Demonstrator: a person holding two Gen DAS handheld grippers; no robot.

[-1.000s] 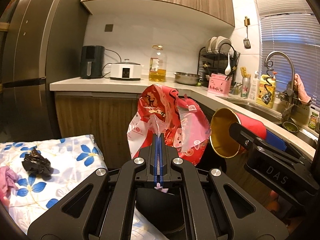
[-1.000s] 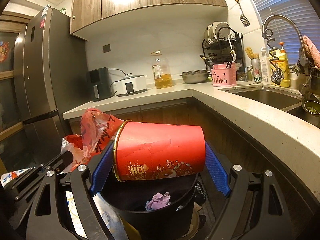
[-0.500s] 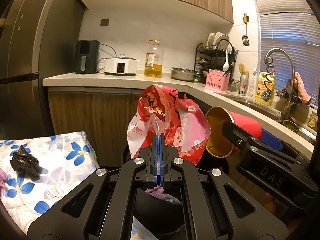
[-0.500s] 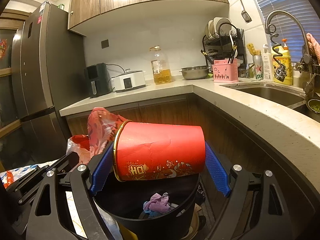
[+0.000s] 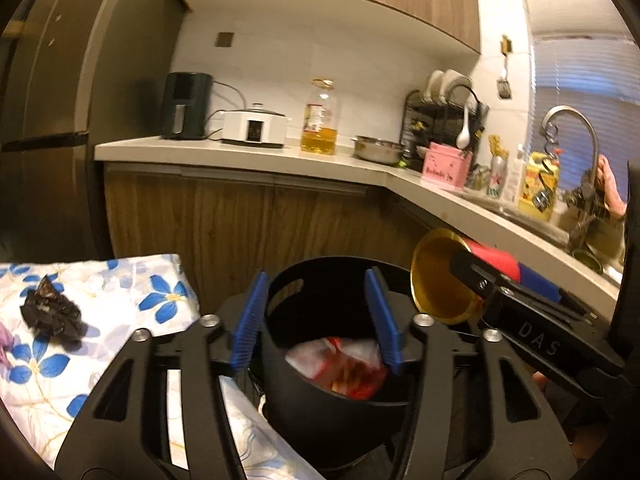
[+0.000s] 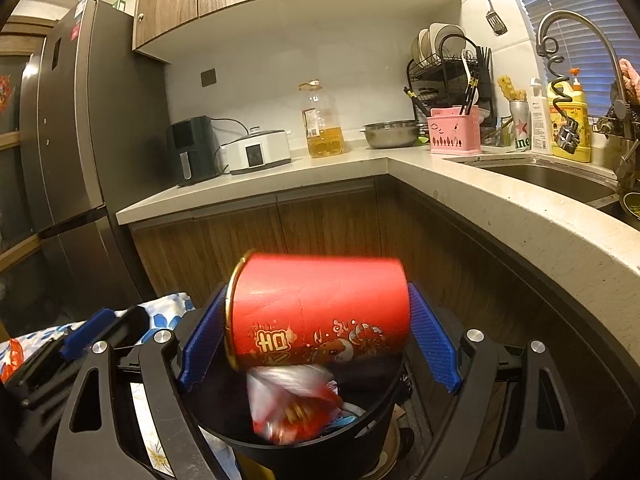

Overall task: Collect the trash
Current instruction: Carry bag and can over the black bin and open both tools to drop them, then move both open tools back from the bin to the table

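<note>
Your left gripper (image 5: 318,318), jaws just sprung apart and empty, has dropped the red bag (image 5: 340,368) into the black bin (image 5: 288,396); your right gripper (image 6: 318,340) clamps the red tub (image 6: 320,312) above it, crumpled black trash (image 5: 50,312) unclaimed on the floral cloth (image 5: 120,312).

A pale tabletop (image 6: 420,168) runs along the wall and bends toward the sink (image 6: 552,178). On it stand a dark air fryer (image 6: 192,148), a white cooker (image 6: 260,154), a big bottle of oil (image 6: 322,120), a steel bowl (image 6: 390,134) and a pink cutlery basket (image 6: 454,134) before a dish rack (image 6: 448,64). A tall grey fridge (image 6: 76,128) fills the left. Nearer, a blue-flowered cloth (image 5: 132,304) covers a surface.
</note>
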